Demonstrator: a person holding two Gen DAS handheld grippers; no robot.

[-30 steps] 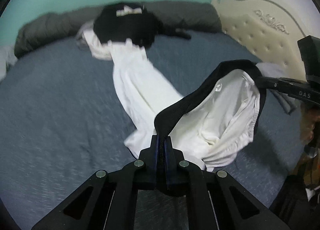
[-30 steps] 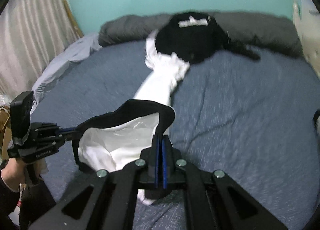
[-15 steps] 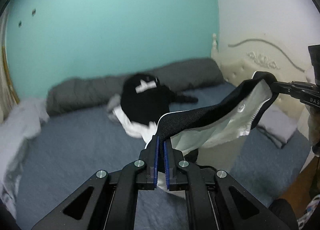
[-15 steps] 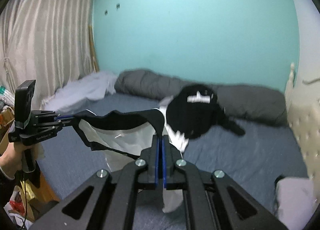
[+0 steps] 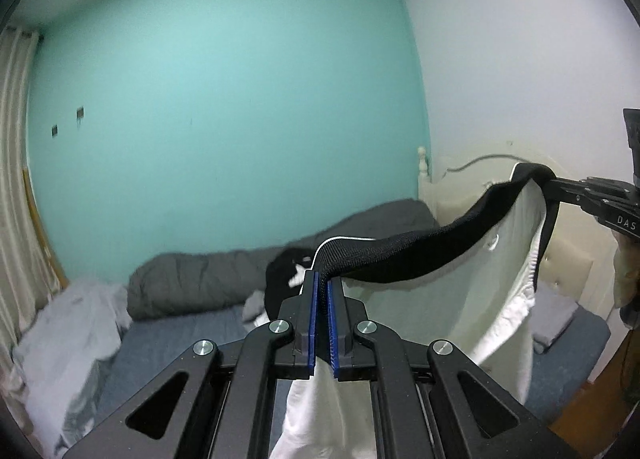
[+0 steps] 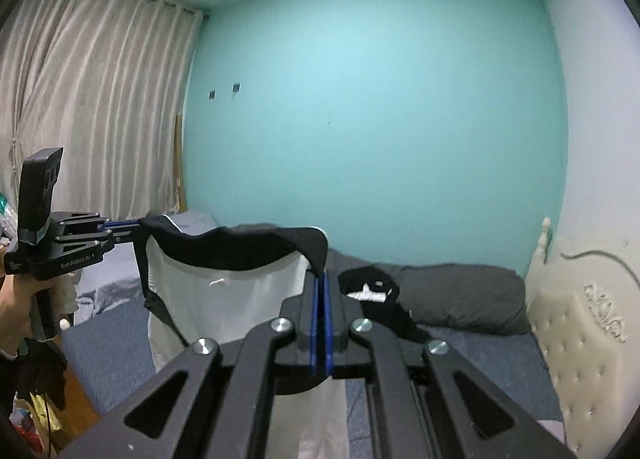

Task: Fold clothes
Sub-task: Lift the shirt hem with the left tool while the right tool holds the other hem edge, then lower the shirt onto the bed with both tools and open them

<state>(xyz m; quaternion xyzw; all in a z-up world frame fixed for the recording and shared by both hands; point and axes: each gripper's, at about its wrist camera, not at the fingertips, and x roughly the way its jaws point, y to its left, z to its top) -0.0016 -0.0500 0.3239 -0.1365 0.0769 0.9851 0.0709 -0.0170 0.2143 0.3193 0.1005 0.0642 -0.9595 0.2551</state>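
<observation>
A white garment (image 5: 460, 299) with a black waistband (image 5: 420, 255) hangs in the air above the bed, stretched between both grippers. My left gripper (image 5: 322, 279) is shut on one end of the waistband. My right gripper (image 6: 321, 279) is shut on the other end. In the left wrist view the right gripper (image 5: 560, 187) pinches the band at the far right. In the right wrist view the left gripper (image 6: 120, 231) holds it at the left, with a hand on its handle. The white fabric (image 6: 240, 307) drops below the band (image 6: 240, 249), and its lower part is hidden behind my fingers.
Below lies a bed with a blue sheet (image 5: 180, 343) and a grey rolled duvet (image 5: 200, 279) at the back. A black garment pile (image 6: 368, 283) sits on it. A cream tufted headboard (image 6: 576, 339) is right, a curtain (image 6: 80, 99) left, a folded grey item (image 5: 556, 319) near the bed's edge.
Both grippers have lifted the garment off the bed and high into the air. The waistband is now pulled out wider between them, and both views tilt up toward the wall.
</observation>
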